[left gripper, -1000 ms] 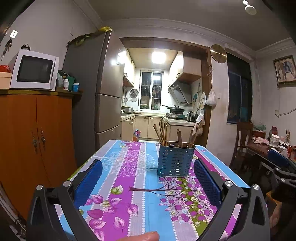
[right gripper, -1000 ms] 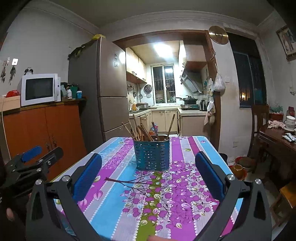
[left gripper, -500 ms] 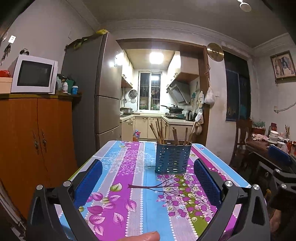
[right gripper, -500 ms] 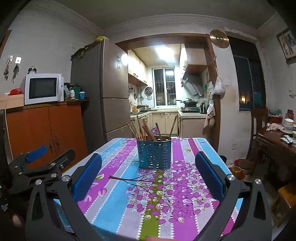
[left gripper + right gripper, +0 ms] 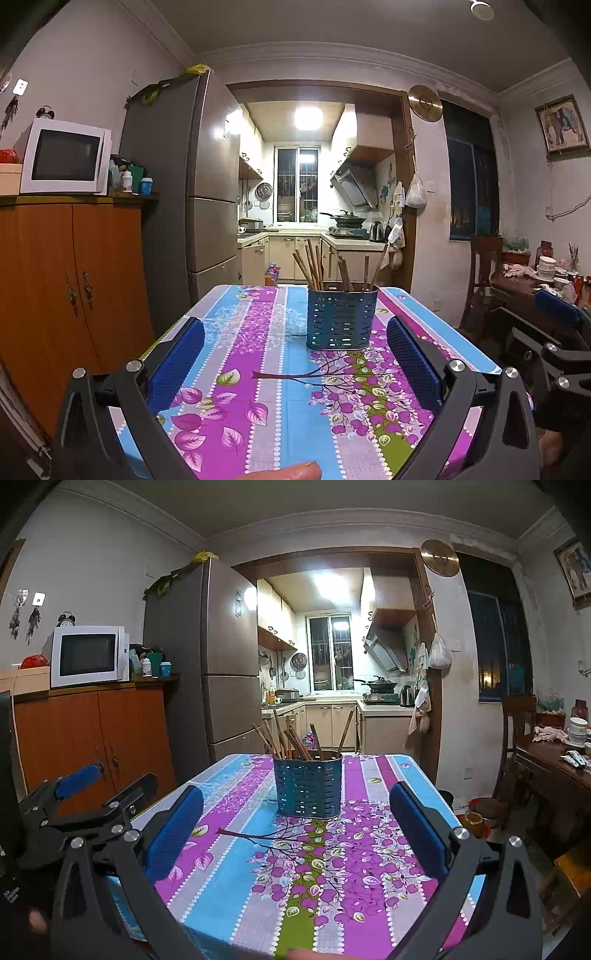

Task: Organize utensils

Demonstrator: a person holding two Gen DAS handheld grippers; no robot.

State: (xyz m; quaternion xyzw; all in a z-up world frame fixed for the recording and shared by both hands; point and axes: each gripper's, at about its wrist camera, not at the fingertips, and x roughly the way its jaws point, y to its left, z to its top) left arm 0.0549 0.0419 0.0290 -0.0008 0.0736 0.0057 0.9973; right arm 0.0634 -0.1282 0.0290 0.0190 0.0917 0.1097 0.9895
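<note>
A blue perforated utensil holder (image 5: 340, 318) (image 5: 307, 787) stands upright near the far end of the table, on a floral tablecloth (image 5: 280, 369) (image 5: 295, 867). Several brown wooden chopsticks (image 5: 314, 267) (image 5: 291, 740) stick out of its top. My left gripper (image 5: 295, 358) is open over the table's near end, well short of the holder, with nothing between its blue pads. My right gripper (image 5: 295, 834) is likewise open and holds nothing. In the right wrist view the left gripper (image 5: 85, 797) shows at the left edge.
An orange cabinet (image 5: 74, 288) with a white microwave (image 5: 64, 162) stands to the left, beside a tall grey fridge (image 5: 192, 206). On the right a dark wooden table (image 5: 554, 771) holds bowls. A kitchen doorway lies behind the table.
Both grippers have drawn back and risen from the holder, which now looks smaller and farther away. Both stay open with nothing in them.
</note>
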